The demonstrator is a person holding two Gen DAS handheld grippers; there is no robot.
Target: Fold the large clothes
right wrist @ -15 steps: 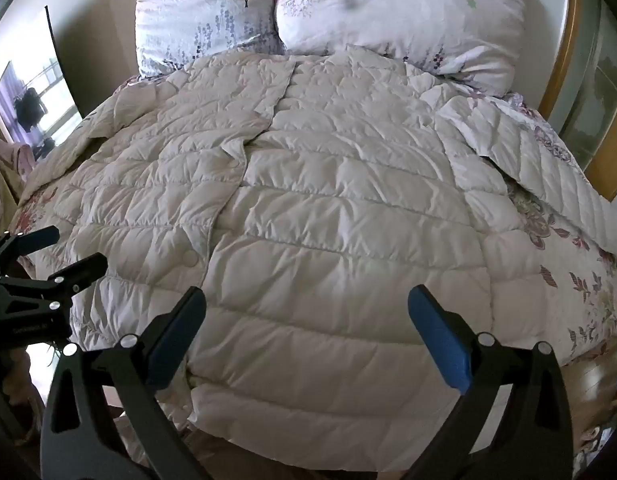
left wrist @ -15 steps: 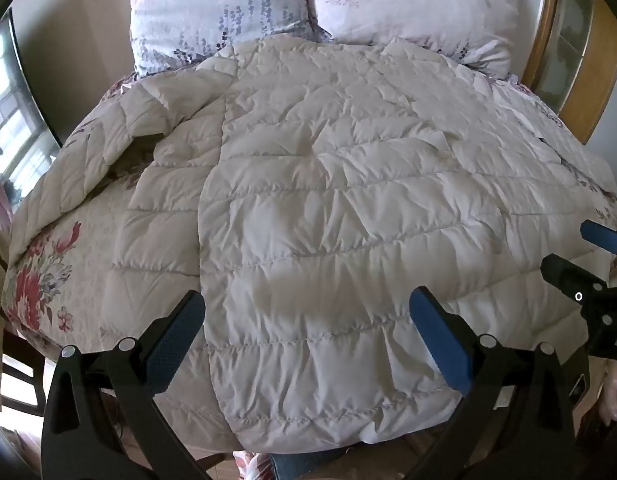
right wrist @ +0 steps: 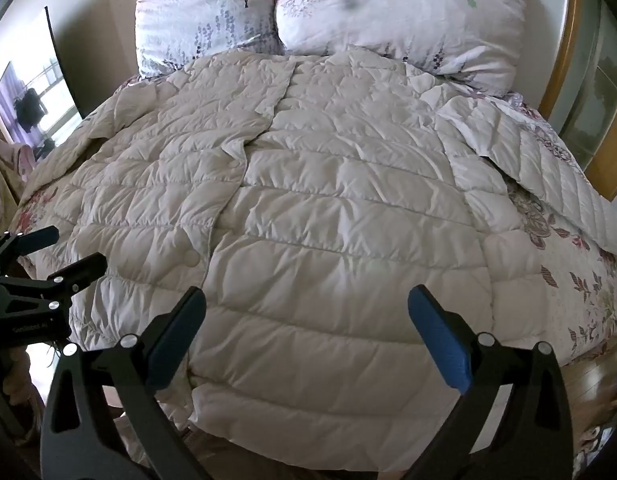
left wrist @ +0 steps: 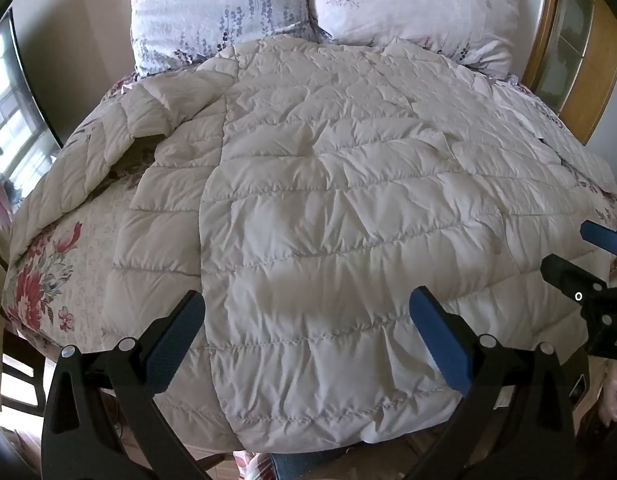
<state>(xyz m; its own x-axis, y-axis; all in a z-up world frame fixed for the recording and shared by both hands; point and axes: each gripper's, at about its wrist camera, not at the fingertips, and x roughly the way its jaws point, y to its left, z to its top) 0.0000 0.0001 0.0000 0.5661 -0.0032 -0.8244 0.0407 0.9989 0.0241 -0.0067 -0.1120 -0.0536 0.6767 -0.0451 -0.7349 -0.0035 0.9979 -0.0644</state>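
Note:
A large cream quilted down coat (left wrist: 328,208) (right wrist: 328,208) lies spread flat over the bed, its hem at the near edge and its collar by the pillows. One sleeve (left wrist: 88,168) trails to the left, the other sleeve (right wrist: 548,176) to the right. My left gripper (left wrist: 308,336) hovers open above the hem, nothing between its blue pads. My right gripper (right wrist: 308,332) hovers open over the hem too, empty. In each view the other gripper shows at the side: the right gripper (left wrist: 580,256) at the right edge, the left gripper (right wrist: 64,252) at the left edge.
Two floral pillows (left wrist: 320,4) (right wrist: 328,12) stand against the headboard. A flowered bedspread (left wrist: 48,272) (right wrist: 580,292) shows beside the coat. A dark screen (right wrist: 32,96) leans at the left wall. A wooden cabinet (left wrist: 580,48) stands at the right.

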